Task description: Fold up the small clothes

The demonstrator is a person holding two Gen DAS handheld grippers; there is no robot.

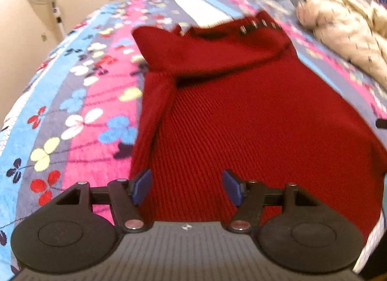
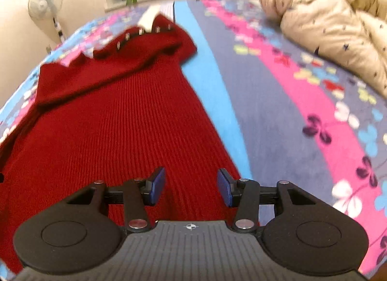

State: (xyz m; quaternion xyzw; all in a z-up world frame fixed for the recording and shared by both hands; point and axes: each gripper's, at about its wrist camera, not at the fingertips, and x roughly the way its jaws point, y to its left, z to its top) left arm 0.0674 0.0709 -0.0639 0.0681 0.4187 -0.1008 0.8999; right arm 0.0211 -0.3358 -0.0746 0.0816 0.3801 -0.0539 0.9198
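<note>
Both grippers, left gripper and right gripper, hover with jaws spread and holding nothing over the near hem of the red knit sweater, laid out on the floral blanket. Looks like pre-fold; next, pinch the hem corners.

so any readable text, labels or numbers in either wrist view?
None: no words or numbers can be read in either view.
left gripper: a small round crosshair mark on its body, a sign only.
right gripper: the same mark.
red knit garment: a row of small metal studs, no label showing.
</note>
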